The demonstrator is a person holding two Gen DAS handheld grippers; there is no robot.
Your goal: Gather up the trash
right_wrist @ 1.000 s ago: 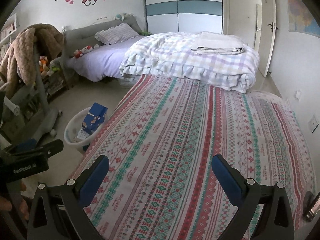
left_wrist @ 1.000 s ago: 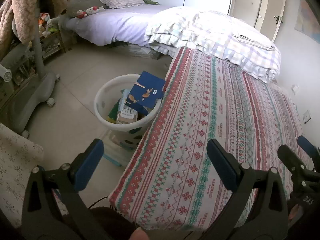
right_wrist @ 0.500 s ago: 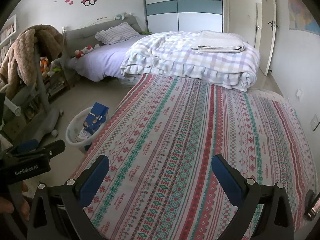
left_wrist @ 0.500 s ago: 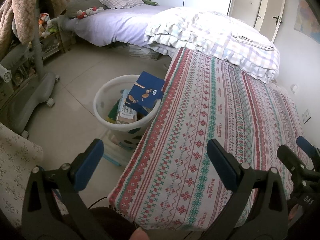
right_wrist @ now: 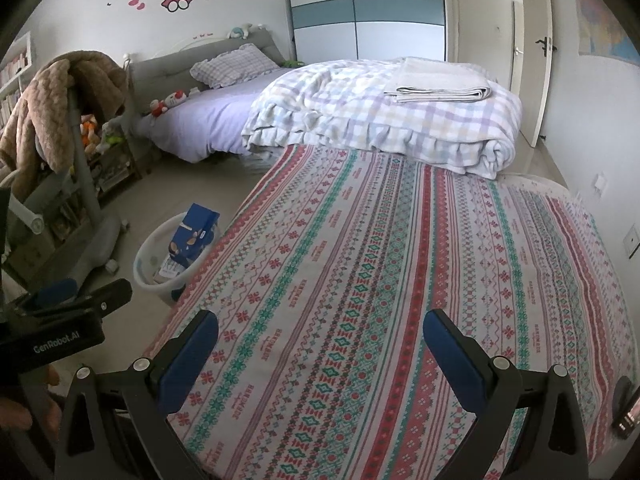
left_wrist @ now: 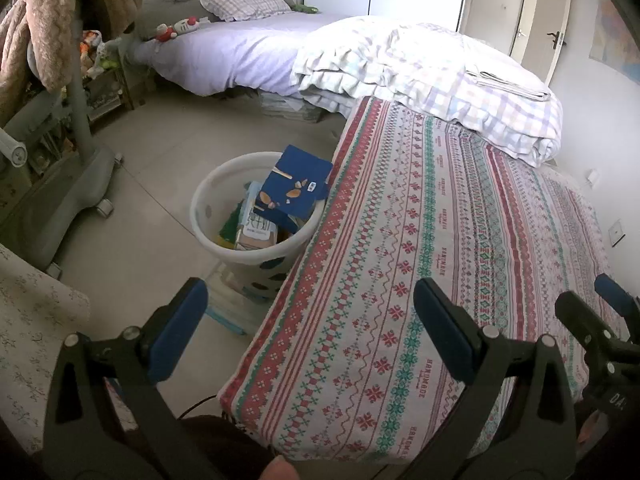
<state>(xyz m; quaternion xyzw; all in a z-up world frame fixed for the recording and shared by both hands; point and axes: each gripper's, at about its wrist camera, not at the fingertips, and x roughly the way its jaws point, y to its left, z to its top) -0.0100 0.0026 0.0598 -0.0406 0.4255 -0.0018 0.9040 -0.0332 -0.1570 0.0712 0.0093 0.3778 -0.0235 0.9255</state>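
A white round bin point(left_wrist: 208, 204) stands on the floor against the left side of the patterned bedspread point(left_wrist: 440, 240). A blue box point(left_wrist: 296, 188) sticks up out of it above other packets and papers. My left gripper point(left_wrist: 308, 320) is open and empty, hanging over the bed's near left corner, short of the bin. My right gripper point(right_wrist: 320, 344) is open and empty above the near end of the bedspread point(right_wrist: 400, 260). From that side the bin point(right_wrist: 148, 256) and blue box point(right_wrist: 192, 236) sit at the left. No loose trash shows on the bedspread.
A folded checked quilt point(right_wrist: 380, 120) with a folded towel point(right_wrist: 436, 90) lies at the bed's far end. A second bed point(left_wrist: 240, 52) stands behind. A grey wheeled stand point(left_wrist: 76, 148) draped with a brown blanket is at left. Bare floor surrounds the bin.
Both views have shifted slightly, with the bin and bed sliding a little in frame. Both grippers stay open and empty.
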